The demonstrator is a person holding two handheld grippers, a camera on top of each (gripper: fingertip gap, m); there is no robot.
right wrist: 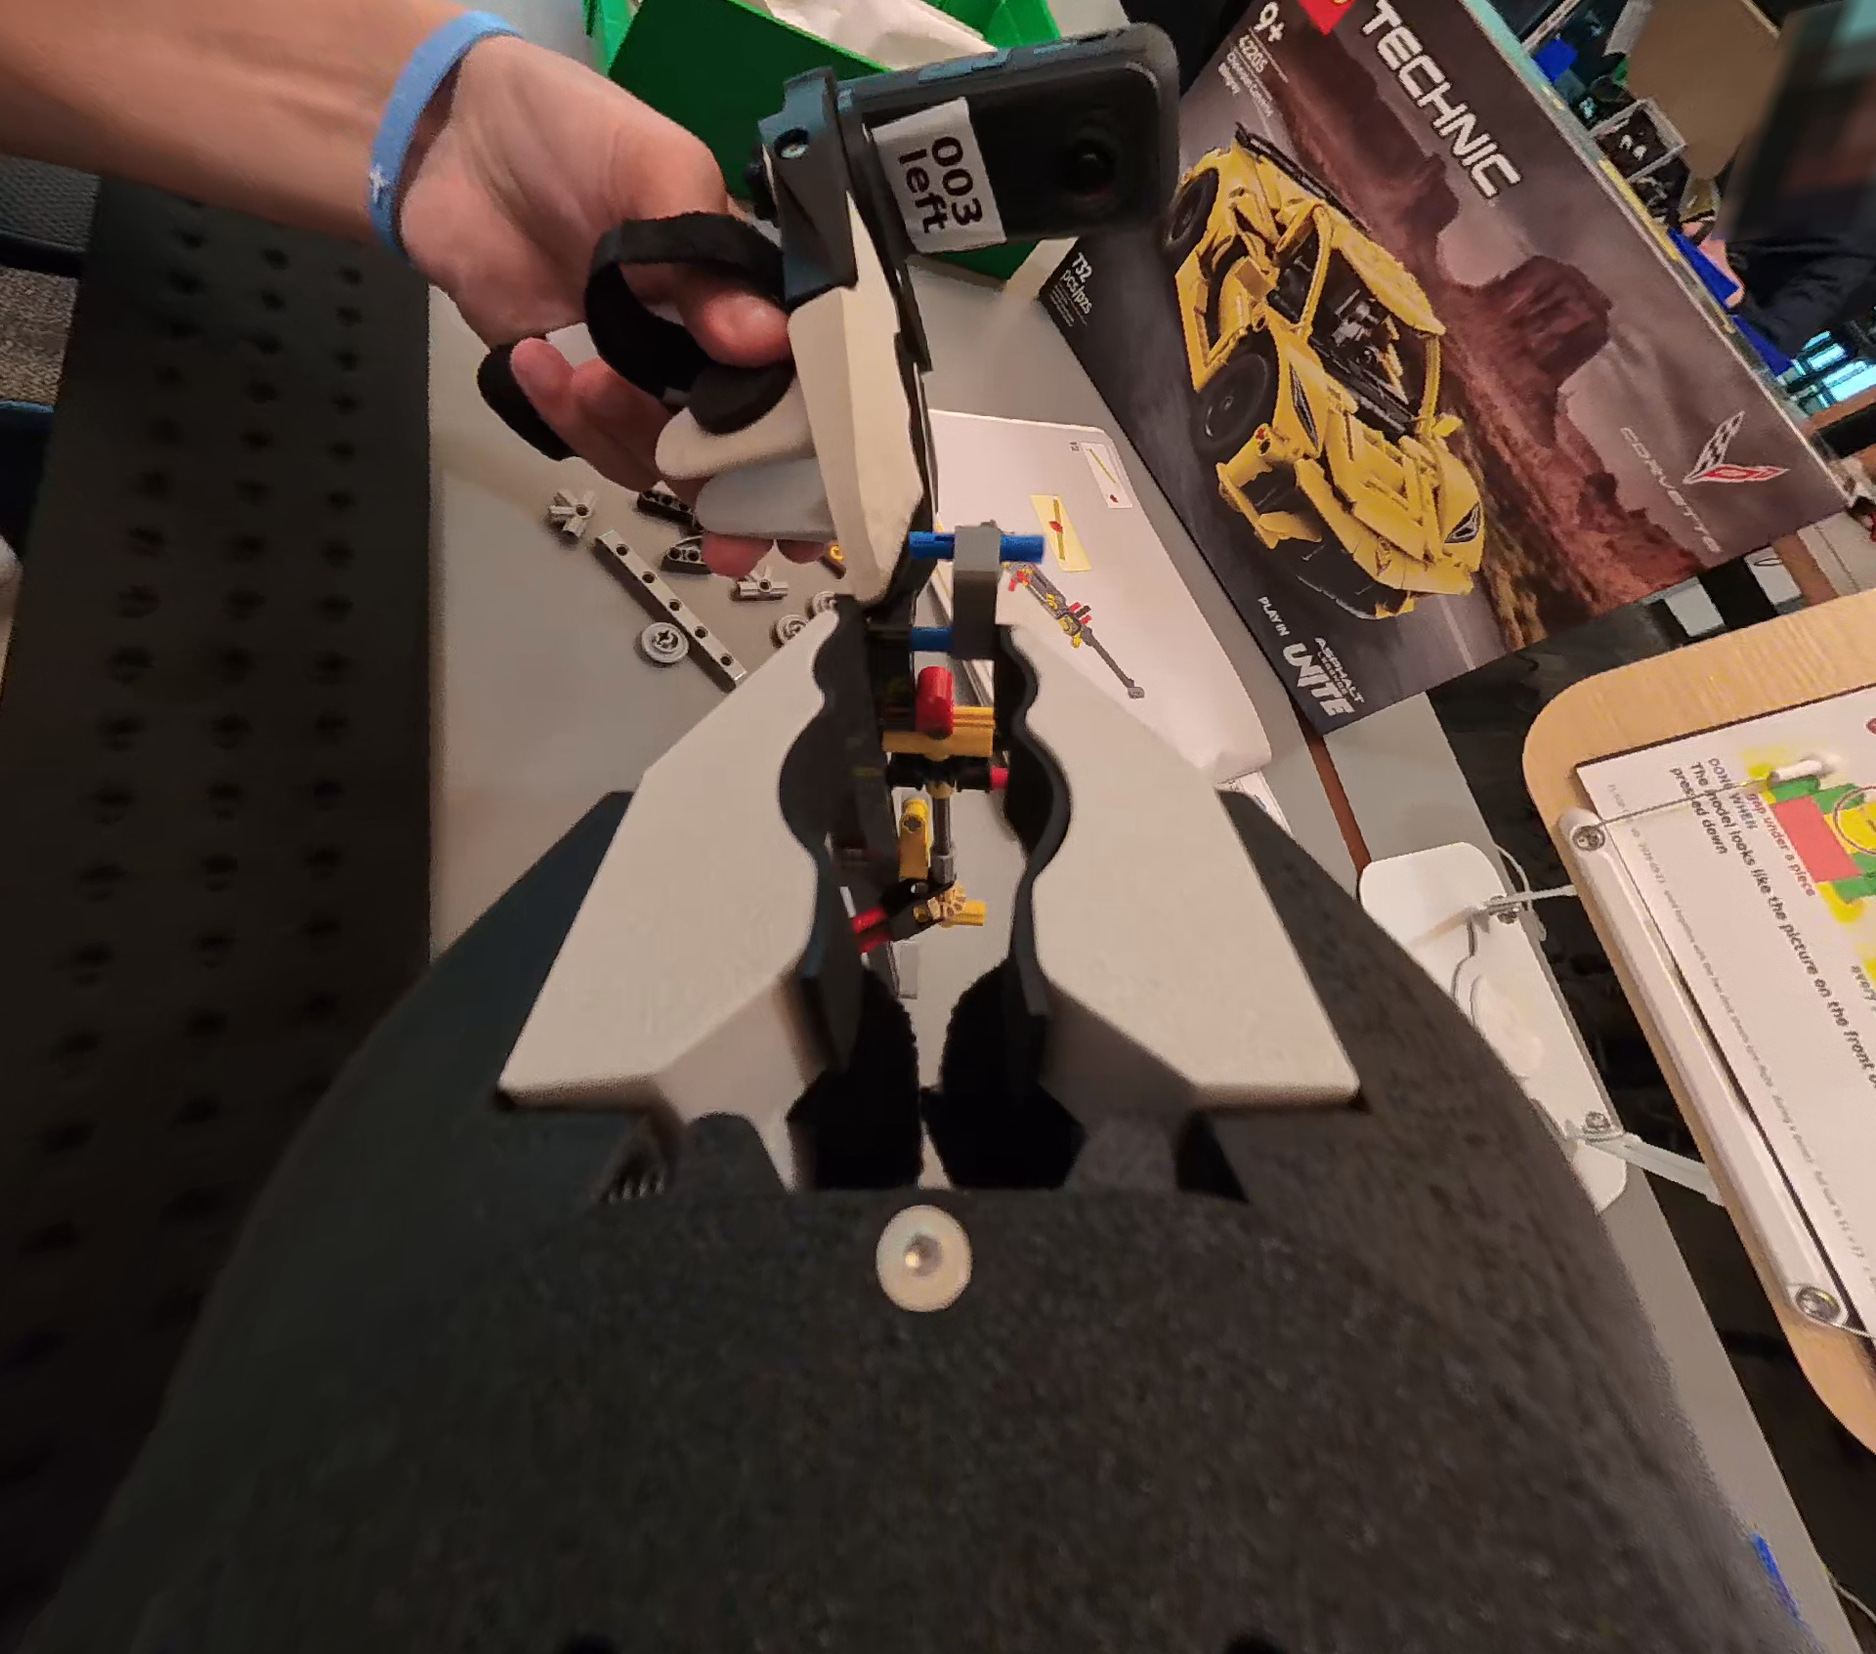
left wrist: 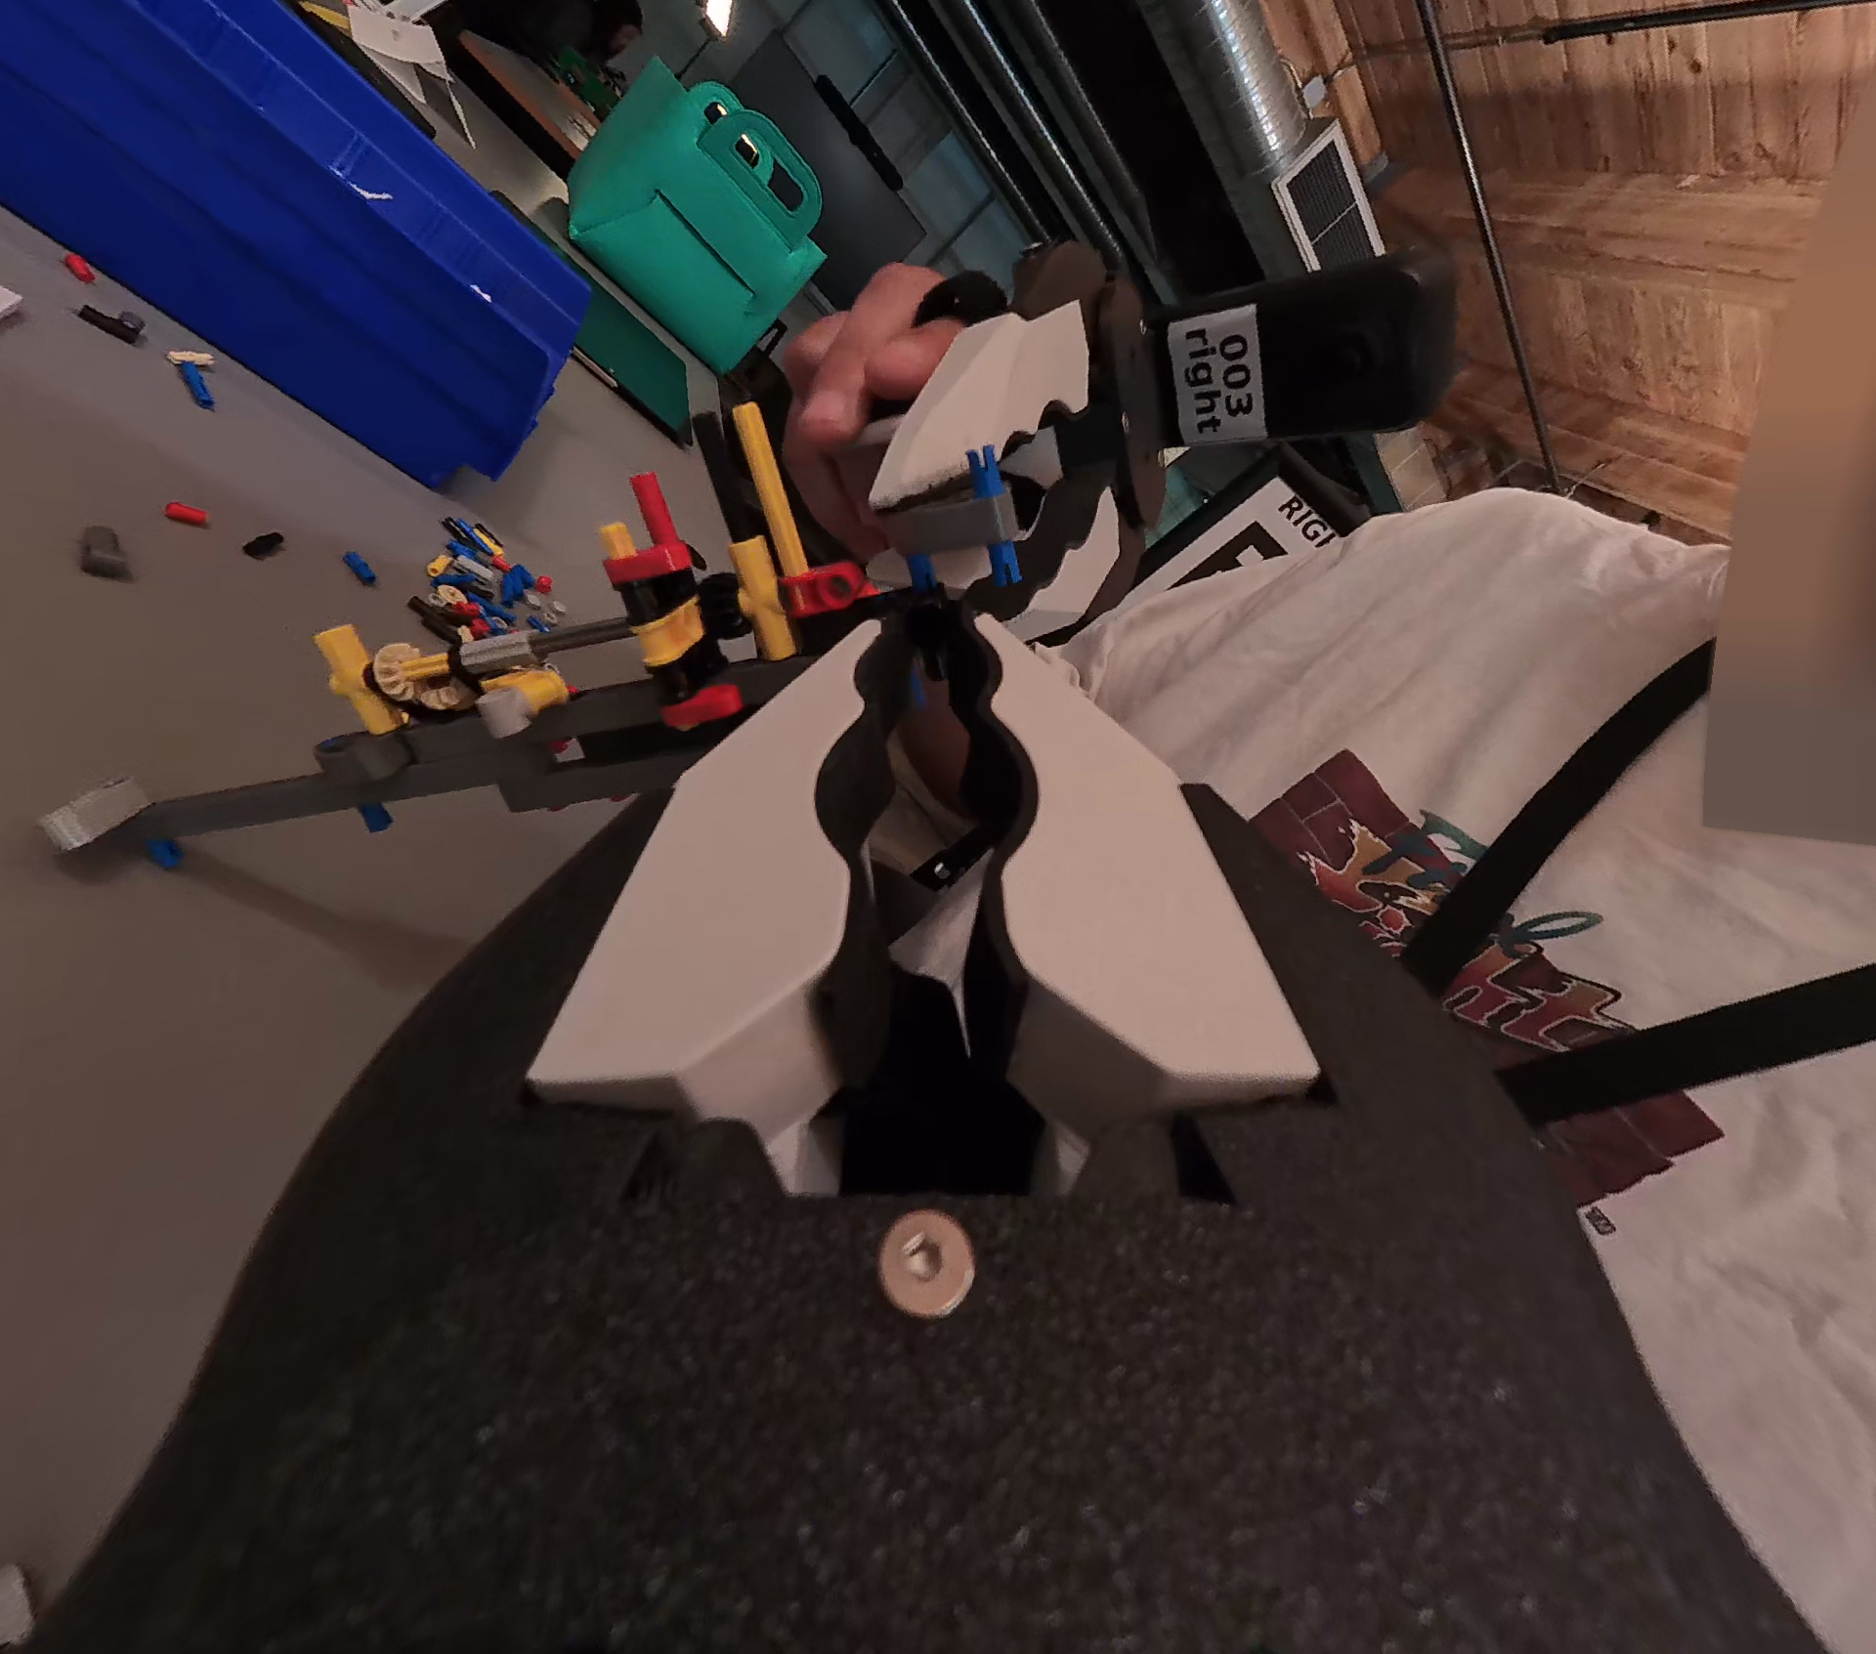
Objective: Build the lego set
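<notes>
I have the left gripper [left wrist: 929,641] clamped on the near end of the dark chassis [left wrist: 487,768], holding it steady and lifted off the grey table [left wrist: 203,946] so its end is reachable. Just beyond that end, my right gripper [right wrist: 929,621] is pinched on a grey beam [right wrist: 977,590] with blue pins [right wrist: 929,545] pointing at the chassis, presumably to press them in. The loose-parts pile [left wrist: 487,570] lies behind the chassis; the instruction booklet [right wrist: 1096,590] sits beneath it for reference.

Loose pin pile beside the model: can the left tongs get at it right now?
Probably not: the left tongs are shut on the model's frame, so they would have to let go before reaching the pile.
</notes>
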